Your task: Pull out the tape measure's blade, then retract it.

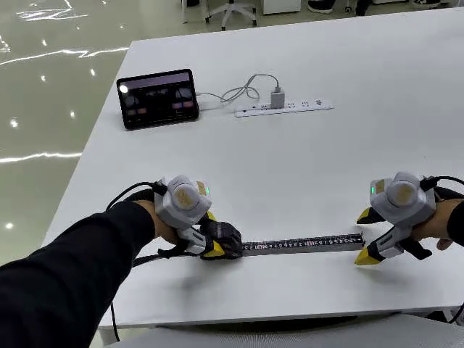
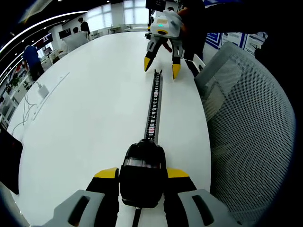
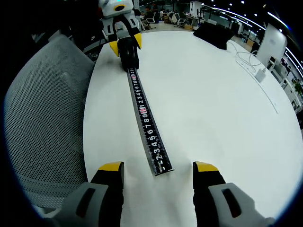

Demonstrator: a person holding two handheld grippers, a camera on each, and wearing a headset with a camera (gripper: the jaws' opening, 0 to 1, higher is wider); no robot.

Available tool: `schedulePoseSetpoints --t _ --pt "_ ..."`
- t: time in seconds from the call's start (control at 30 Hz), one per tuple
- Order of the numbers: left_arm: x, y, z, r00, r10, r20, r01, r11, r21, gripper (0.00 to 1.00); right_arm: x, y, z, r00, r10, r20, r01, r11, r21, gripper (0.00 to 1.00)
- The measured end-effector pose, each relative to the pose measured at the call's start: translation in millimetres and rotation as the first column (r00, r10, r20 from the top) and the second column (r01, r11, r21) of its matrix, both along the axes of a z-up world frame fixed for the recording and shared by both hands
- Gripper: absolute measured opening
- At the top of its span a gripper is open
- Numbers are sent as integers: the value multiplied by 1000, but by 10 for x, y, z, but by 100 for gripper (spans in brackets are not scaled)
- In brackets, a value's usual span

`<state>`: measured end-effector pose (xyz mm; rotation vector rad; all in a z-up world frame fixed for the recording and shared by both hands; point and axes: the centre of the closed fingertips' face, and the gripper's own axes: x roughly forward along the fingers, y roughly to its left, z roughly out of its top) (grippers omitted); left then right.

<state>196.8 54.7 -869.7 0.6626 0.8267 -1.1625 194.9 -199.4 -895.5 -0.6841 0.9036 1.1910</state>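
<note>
Head view puts the black, rounded tape measure case [image 1: 228,240] at 7 o'clock on the white tabletop [image 1: 290,167], pinched between the jaws of the left gripper [image 1: 212,233]. Its dark numbered steel blade [image 1: 304,244] lies flat toward 4 o'clock. The blade's tip rests between the spread, empty jaws of the right gripper [image 1: 365,236]. Pull-out looks finished. Retraction comes next, probably with the case held firm as the blade feeds back. A black sleeve [image 1: 65,283] reaches in from 8 o'clock, and both grippers sit low over the table.
</note>
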Motion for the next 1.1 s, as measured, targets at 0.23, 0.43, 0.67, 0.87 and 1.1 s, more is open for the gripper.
schedulePoseSetpoints --t 0.23,0.43,0.67,0.87,1.1 --pt "37 49 49 998 56 -9 -56 998 -27 35 25 4 45 999 -33 9 33 999 21 61" --pt "99 153 79 990 140 -3 -140 988 -61 46 63 -31 68 996 -84 20 84 996 20 67" --pt "47 275 7 973 224 -55 -227 971 -70 79 35 -34 94 996 -86 21 85 996 28 71" --pt "106 342 41 960 279 -25 -280 954 -108 100 17 -45 86 995 -92 24 91 995 35 75" --pt "179 432 100 928 372 -25 -371 915 -158 100 44 -72 97 992 -119 37 117 992 41 80"
